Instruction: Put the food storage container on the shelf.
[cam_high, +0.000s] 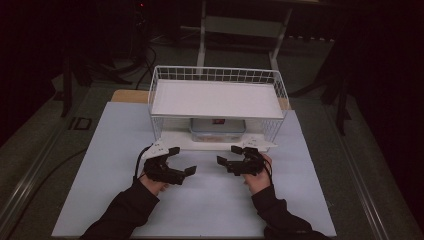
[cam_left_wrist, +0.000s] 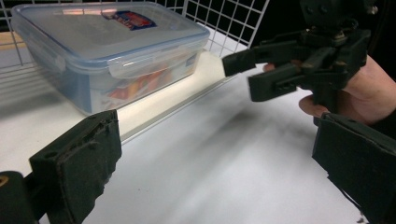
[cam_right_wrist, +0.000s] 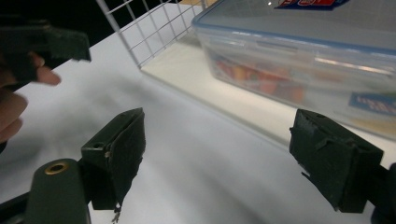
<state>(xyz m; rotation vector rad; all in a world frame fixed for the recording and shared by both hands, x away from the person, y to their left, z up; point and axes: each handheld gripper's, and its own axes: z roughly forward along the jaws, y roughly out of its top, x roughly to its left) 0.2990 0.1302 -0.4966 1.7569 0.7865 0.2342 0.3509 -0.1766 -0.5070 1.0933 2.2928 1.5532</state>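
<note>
The right gripper (cam_high: 229, 155) hangs just above the table (cam_high: 100, 165) with its jaws spread wide and nothing between them. In the right gripper view the two black pads (cam_right_wrist: 119, 154) frame bare white tabletop, with the box (cam_right_wrist: 299, 56) up at 1 o'clock, near but not touching either pad. No earlier picture bears on how the jaws came to stand so.

The left gripper (cam_high: 182, 160) is likewise wide open and empty. In the left gripper view its pads (cam_left_wrist: 79, 163) stand far apart at the bottom corners, the box (cam_left_wrist: 107, 51) lies at 11 o'clock, and the right gripper (cam_left_wrist: 261, 74) shows at 2 o'clock, held in a hand (cam_left_wrist: 364, 93).

From the high view the two grippers point toward each other, tips apart, the left at 7 o'clock of the box (cam_high: 217, 130) and the right at 5 o'clock. Both sit just in front of the rack (cam_high: 217, 75).

The box is a clear lidded container with a blue rim and orange contents. It stands on the lower tray (cam_high: 175, 142) of the white wire rack, under the upper shelf (cam_high: 215, 97), with its front edge close to the tray's near lip. The rack stands at 12 o'clock on the white table.
</note>
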